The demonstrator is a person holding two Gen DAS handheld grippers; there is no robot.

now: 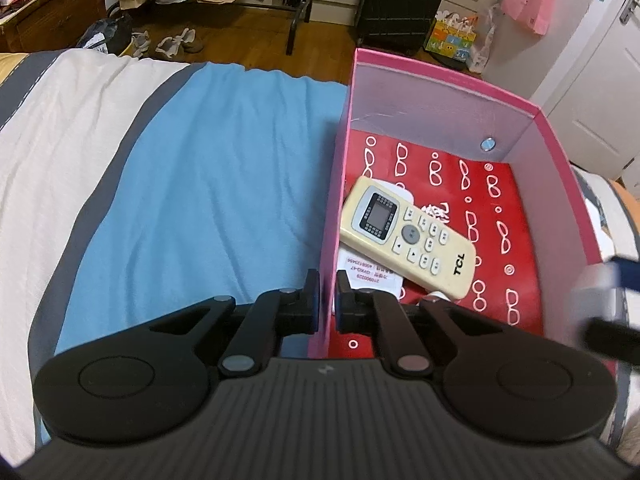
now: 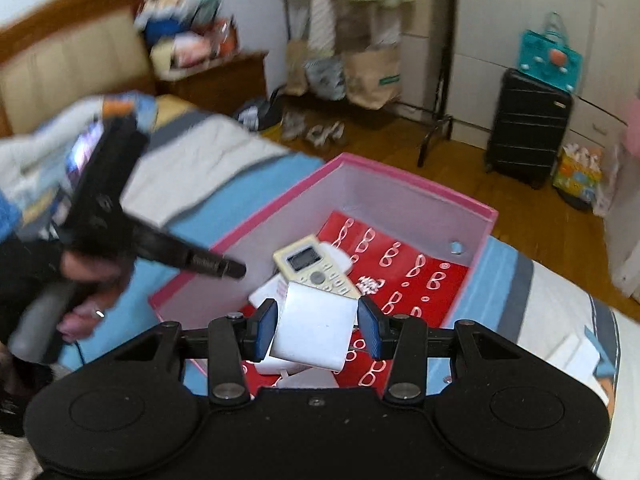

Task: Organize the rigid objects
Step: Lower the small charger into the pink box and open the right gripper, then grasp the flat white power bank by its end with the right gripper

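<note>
Bed (image 1: 224, 168) – pink box (image 1: 556, 168) on blue sheet.

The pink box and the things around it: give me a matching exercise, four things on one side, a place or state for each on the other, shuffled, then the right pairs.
Things:
1. remote control
2. left gripper
3. white block
4. black suitcase

Places or states:
A. standing on the wooden floor
B. between the right gripper's open jaws
C. clamped on the pink box wall
D. lying face up inside the box

Pairs: 1-D, 2-C, 3-B, 4-A

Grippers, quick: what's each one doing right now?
Left gripper: shut on the pink box wall.
Right gripper: open, white block between its fingers, untouched.
</note>
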